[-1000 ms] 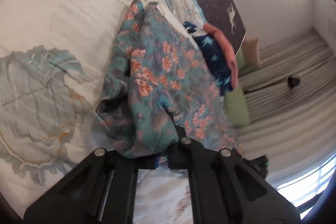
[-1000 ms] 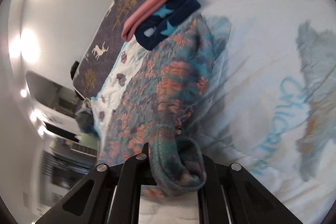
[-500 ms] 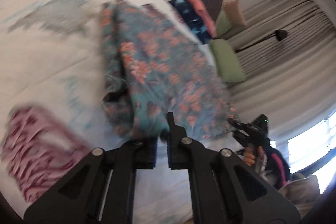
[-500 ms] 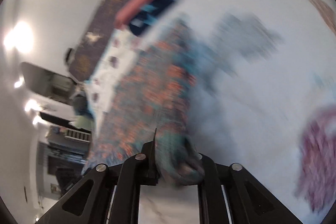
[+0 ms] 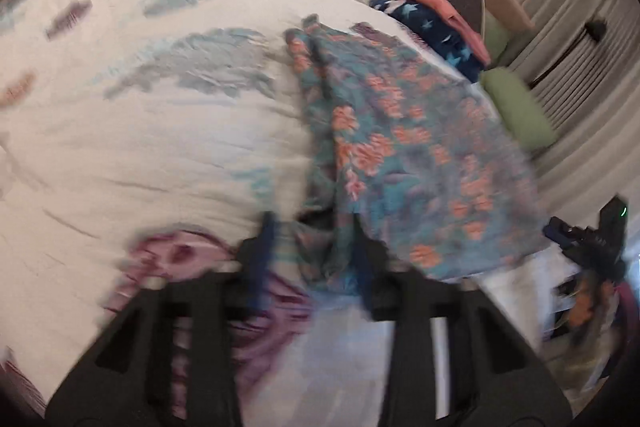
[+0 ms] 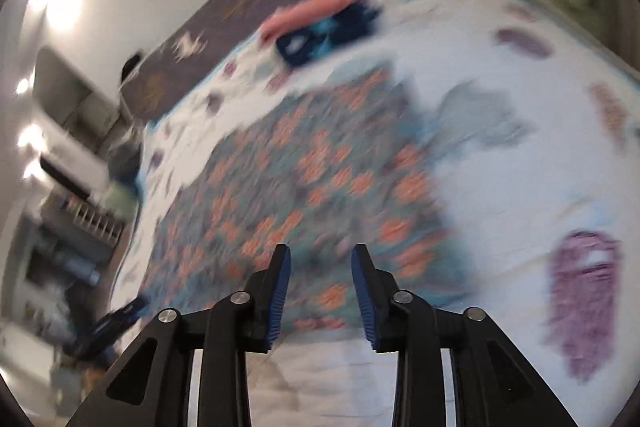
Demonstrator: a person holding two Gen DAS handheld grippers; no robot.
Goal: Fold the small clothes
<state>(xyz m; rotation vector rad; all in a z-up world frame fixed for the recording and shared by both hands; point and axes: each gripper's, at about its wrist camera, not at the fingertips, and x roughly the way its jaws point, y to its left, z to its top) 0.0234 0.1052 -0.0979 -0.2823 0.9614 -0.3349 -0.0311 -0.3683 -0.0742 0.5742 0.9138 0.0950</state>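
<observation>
Both grippers have just been opening: the floral garment [image 5: 404,155], pinched and carried a second ago, now lies spread on the bed [image 5: 168,131]. Right gripper [image 6: 320,283] stands clear, nothing between its blue pads; a corner of cloth sits between the parted jaws of the left gripper [image 5: 312,255], apparently unpressed, though blur hides the contact. Laying-out looks finished; next, I judge, comes regripping an edge to fold it over. Folded star-print clothes [image 5: 436,27] sit upper right, near the garment's far edge, with a green cushion [image 5: 516,107] at the bedside.
</observation>
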